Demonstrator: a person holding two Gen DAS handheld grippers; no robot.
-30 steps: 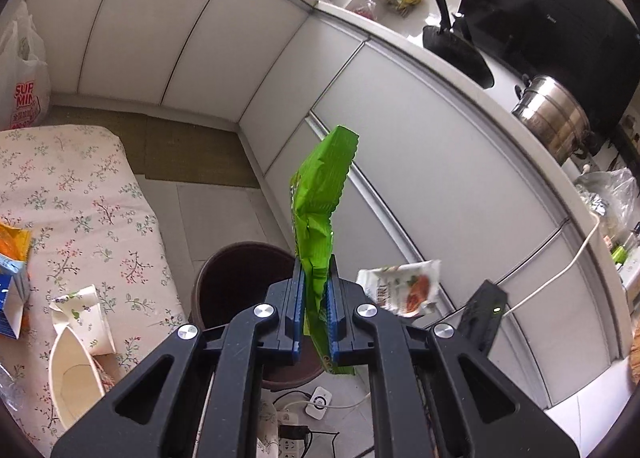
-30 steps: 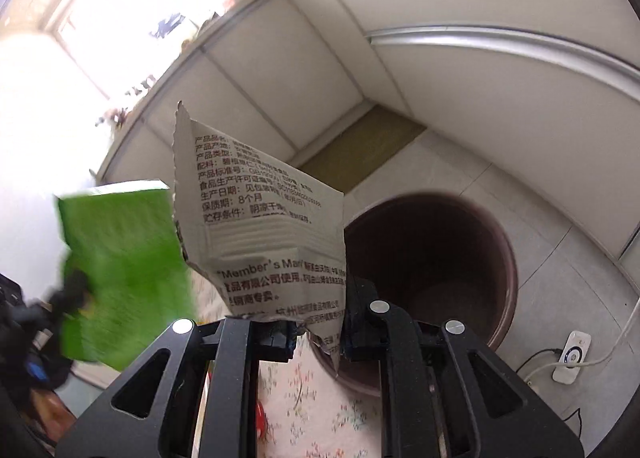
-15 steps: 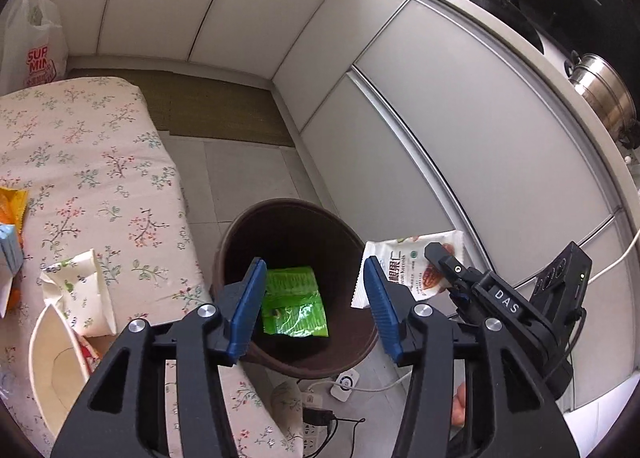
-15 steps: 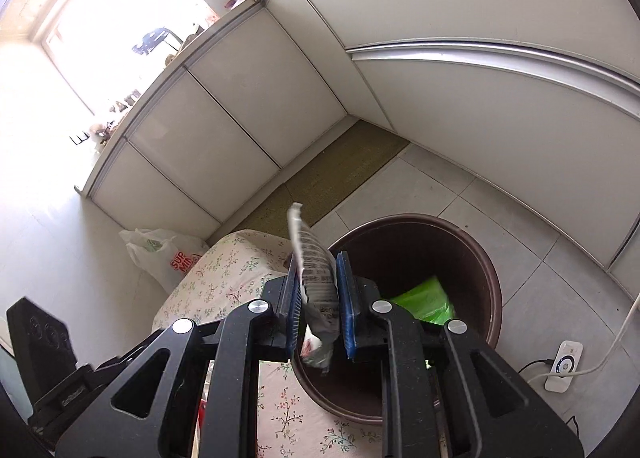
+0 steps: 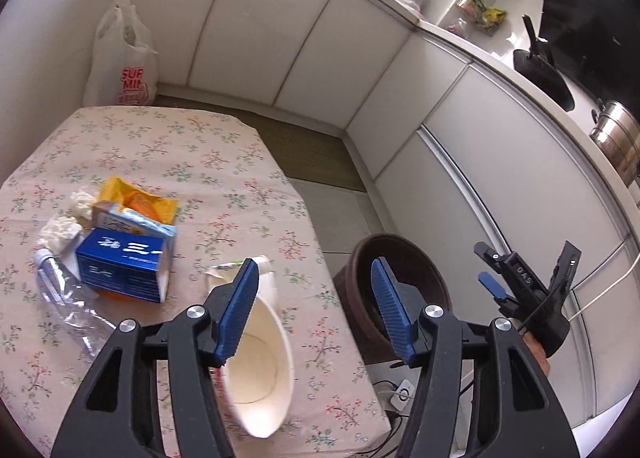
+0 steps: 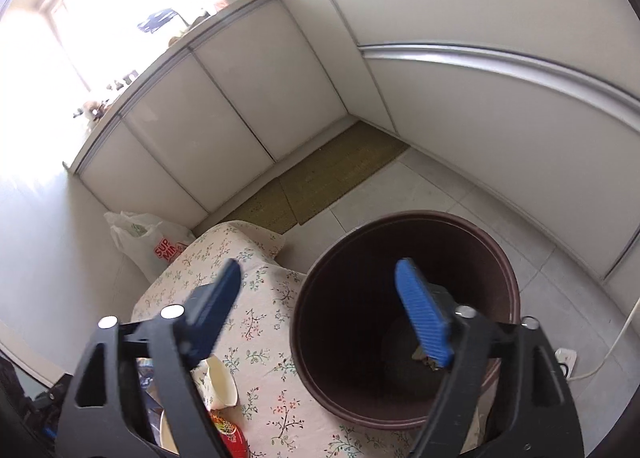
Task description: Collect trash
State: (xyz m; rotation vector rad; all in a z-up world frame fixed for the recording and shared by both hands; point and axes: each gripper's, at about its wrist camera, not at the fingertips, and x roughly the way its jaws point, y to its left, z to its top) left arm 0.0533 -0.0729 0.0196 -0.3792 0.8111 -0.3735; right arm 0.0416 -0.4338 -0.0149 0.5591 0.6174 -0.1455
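Left wrist view only: trash on the floral-cloth table [image 5: 224,162]: a blue rectangular carton [image 5: 122,268], an orange crinkled snack wrapper [image 5: 138,200], a crushed clear plastic bottle [image 5: 64,302], white crumpled tissue [image 5: 60,232] and a white paper bowl [image 5: 260,370] at the near edge.
Right wrist view only: the dark inside of the round brown waste bin [image 6: 404,298], with the table's edge beside it.
Left gripper [image 5: 316,306]: angled down over the table edge; jaws opening, nothing between the blue pads; the paper bowl lies below the left pad.
Right gripper [image 6: 320,310]: angled down above the bin mouth; jaws opening wide, nothing pinched; a dark scrap shows at the base of the right pad, what it is cannot be told.
Surroundings: white plastic shopping bag with red print [image 5: 124,62] on the floor beyond the table; white cabinet fronts [image 5: 256,30]; a steel pot [image 5: 618,138] on the counter.
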